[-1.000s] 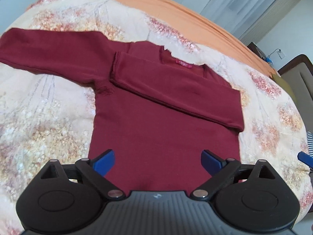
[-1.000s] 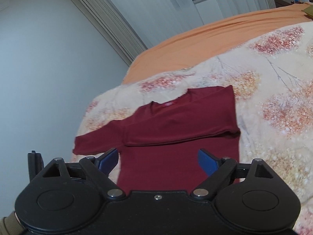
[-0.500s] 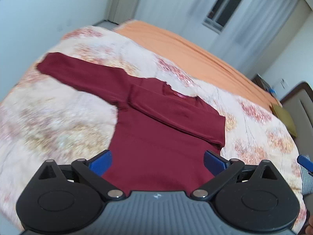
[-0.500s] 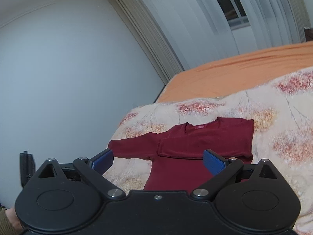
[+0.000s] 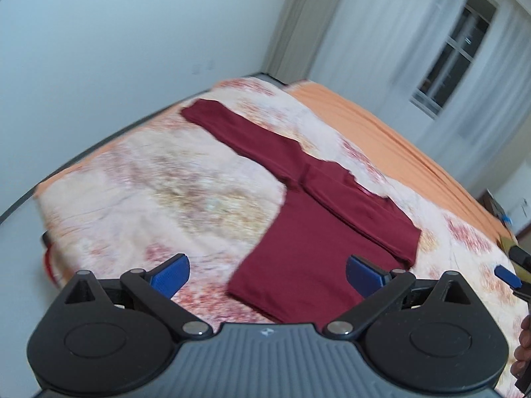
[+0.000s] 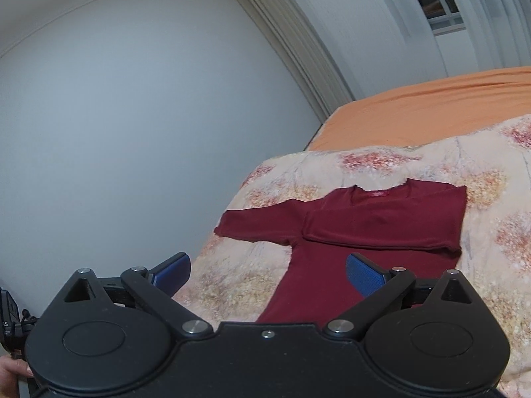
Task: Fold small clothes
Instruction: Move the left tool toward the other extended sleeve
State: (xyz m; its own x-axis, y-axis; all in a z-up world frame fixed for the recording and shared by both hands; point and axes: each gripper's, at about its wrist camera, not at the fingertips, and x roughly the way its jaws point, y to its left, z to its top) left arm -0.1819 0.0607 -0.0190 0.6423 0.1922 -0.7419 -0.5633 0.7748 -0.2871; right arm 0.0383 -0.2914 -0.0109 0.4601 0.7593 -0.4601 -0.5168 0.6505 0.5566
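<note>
A dark red long-sleeved top [image 5: 308,232] lies flat on the bed, neck to the far side. Its right sleeve is folded across the chest; its left sleeve [image 5: 239,132] stretches out to the left. It also shows in the right wrist view [image 6: 365,232]. My left gripper [image 5: 267,273] is open and empty, held above the hem at the near edge. My right gripper [image 6: 268,273] is open and empty, raised above the near left part of the top. A blue fingertip of the right gripper [image 5: 506,275] shows at the right edge of the left wrist view.
The top lies on a floral quilt [image 5: 172,192] over an orange sheet [image 5: 381,126]. A pale wall [image 6: 132,132] runs along the bed's left side. Curtains and a window [image 5: 448,56] stand behind the bed. A bedside table [image 5: 497,205] is at the far right.
Both grippers have pulled back and up from the top and tilted upward, so more wall and window show. Both stay open and empty. The top has not moved.
</note>
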